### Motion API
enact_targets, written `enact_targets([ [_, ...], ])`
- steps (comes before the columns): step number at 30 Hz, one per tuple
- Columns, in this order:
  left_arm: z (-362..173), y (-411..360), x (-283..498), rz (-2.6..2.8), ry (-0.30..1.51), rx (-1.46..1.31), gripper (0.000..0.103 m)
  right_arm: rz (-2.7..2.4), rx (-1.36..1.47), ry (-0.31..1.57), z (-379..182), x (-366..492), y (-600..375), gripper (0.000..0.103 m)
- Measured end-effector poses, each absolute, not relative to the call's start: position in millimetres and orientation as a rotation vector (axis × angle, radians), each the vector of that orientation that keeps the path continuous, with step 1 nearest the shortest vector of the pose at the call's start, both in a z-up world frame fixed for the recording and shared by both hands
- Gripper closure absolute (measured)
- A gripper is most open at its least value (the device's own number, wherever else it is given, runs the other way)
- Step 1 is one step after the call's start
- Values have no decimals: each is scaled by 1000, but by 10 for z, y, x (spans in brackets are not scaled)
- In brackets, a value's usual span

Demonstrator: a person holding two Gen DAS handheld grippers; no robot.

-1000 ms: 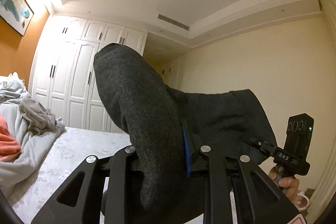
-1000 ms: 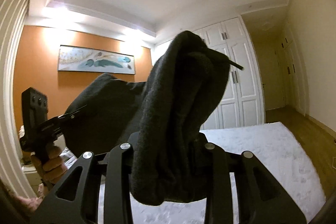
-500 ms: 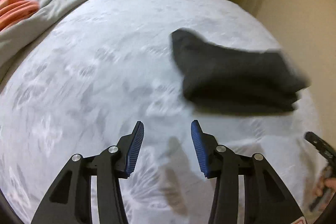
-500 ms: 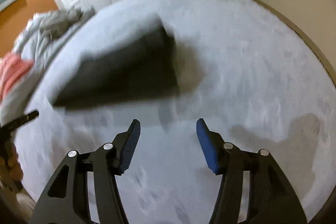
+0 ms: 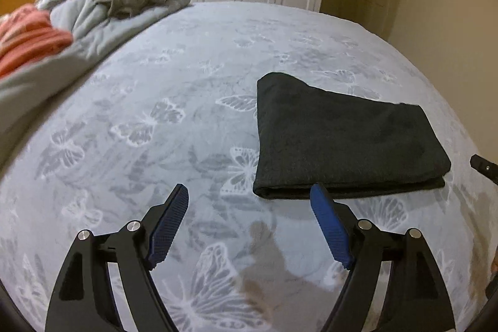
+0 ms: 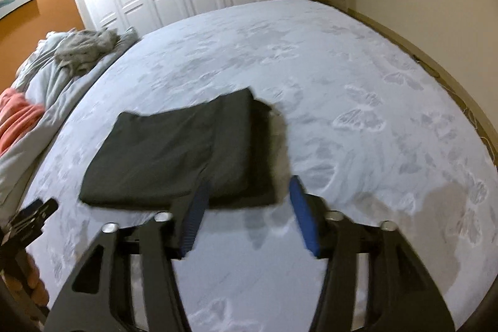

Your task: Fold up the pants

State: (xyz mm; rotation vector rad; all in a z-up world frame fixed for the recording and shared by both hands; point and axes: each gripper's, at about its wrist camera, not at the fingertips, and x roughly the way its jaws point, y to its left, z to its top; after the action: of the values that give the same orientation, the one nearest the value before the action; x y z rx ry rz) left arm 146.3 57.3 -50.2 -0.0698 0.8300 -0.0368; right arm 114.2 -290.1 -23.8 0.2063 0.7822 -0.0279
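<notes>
The dark folded pants (image 5: 345,139) lie flat on the bed (image 5: 155,120), right of frame centre. Left claw (image 5: 249,201) is opening, right claw (image 6: 246,198) closing, both empty. Folding looks finished; next, probably only a tidying press.

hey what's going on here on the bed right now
A person is folding pants with two handheld grippers. The dark pants lie folded in a flat stack on the butterfly-print bedspread. Neither gripper holds them: the left gripper is opening with nothing between its jaws, and the right gripper is closing on nothing near the stack's front edge. A laundry pile sits at the far left.
</notes>
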Motion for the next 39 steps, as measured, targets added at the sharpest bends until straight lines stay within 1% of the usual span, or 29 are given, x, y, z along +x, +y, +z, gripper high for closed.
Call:
enact_targets([
  [1,-523,568,1494,-40,837,-75,25,-21,219,797,-246,1219,-2937,87],
  [2,-547,556,1510,-38,839,-72,25,-7,230,802,-242,1290,-2933,89],
  [5,-585,492,1532,-57,839,-48,25,17,214,810,-253,1594,-2983,89],
  [8,-613,415,1518,-96,837,-21,25,-24,254,795,-262,1922,-3228,87],
  [9,-615,385,1504,-112,834,-16,25,-20,270,806,-291,2043,-3315,87],
  [11,-624,314,1484,-136,828,3,19,17,301,837,-370,2274,-3441,87],
  [19,-707,89,1393,-173,803,83,17,112,445,908,-721,2845,-3538,87],
  [21,-726,80,1394,-178,812,87,17,151,445,946,-782,2919,-3472,89],
  [24,-721,117,1409,-168,817,68,17,220,441,1007,-760,2755,-3393,93],
  [29,-742,161,1428,-175,849,1,17,226,382,1091,-884,2398,-3280,94],
  [33,-713,130,1382,-162,828,25,17,167,382,1000,-638,2125,-3324,93],
  [39,-612,61,1295,-141,772,85,17,71,203,819,-69,1337,-3154,92],
])
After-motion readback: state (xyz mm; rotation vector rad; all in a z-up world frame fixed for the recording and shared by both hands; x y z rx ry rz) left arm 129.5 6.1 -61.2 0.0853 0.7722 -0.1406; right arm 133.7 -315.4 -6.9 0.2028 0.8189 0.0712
